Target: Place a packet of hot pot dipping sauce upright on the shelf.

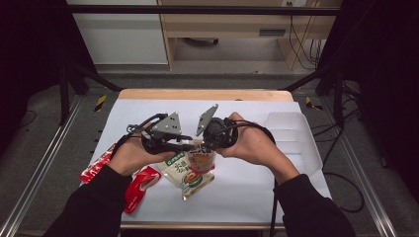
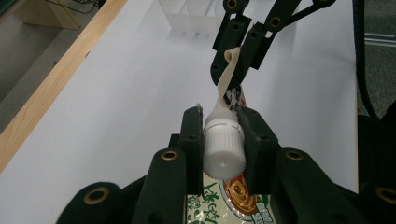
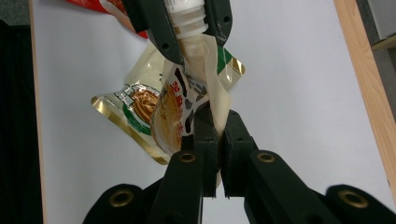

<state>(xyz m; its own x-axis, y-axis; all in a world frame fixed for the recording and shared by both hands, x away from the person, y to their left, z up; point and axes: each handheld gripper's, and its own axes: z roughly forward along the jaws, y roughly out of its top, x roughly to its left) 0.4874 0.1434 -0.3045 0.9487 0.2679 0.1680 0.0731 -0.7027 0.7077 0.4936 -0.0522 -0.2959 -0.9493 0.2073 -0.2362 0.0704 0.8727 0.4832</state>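
Setting: white-covered table (image 1: 296, 192) with a wooden far edge, dark frame rails around it, grey floor and a cabinet beyond.
Spouted pouch: printed foil pouch (image 1: 193, 173) hangs between the two hands near the table's middle, lower end on or just above the surface; cannot tell which.
Cap: white ribbed screw cap (image 2: 224, 148) on the spout.
Left hand-held gripper: left hand-held gripper (image 2: 223, 154) clamped on the cap, one black jaw each side.
Right hand-held gripper: right hand-held gripper (image 3: 218, 140) pressed nearly together, pinching a cream strip of pouch film (image 3: 215, 95) just under the spout.
Handling: likely light and floppy; film glossy and probably slippery, creases easily. Cap and spout are the only rigid parts, so best hold is there; the ribs should give bite for twisting. A film pinch could slip or tear if pulled hard.
Other items: red packets (image 1: 141, 185) at the near left of the table, white plastic tray (image 1: 296, 136) at far right.
High view: both hands (image 1: 252, 143), sleeves, overall layout; jaw contact too small to read.
Left gripper view: cap end-on between the jaws, right hand-held gripper beyond holding the strip.
Right gripper view: pouch print, gold edge, spout threads under the cap.
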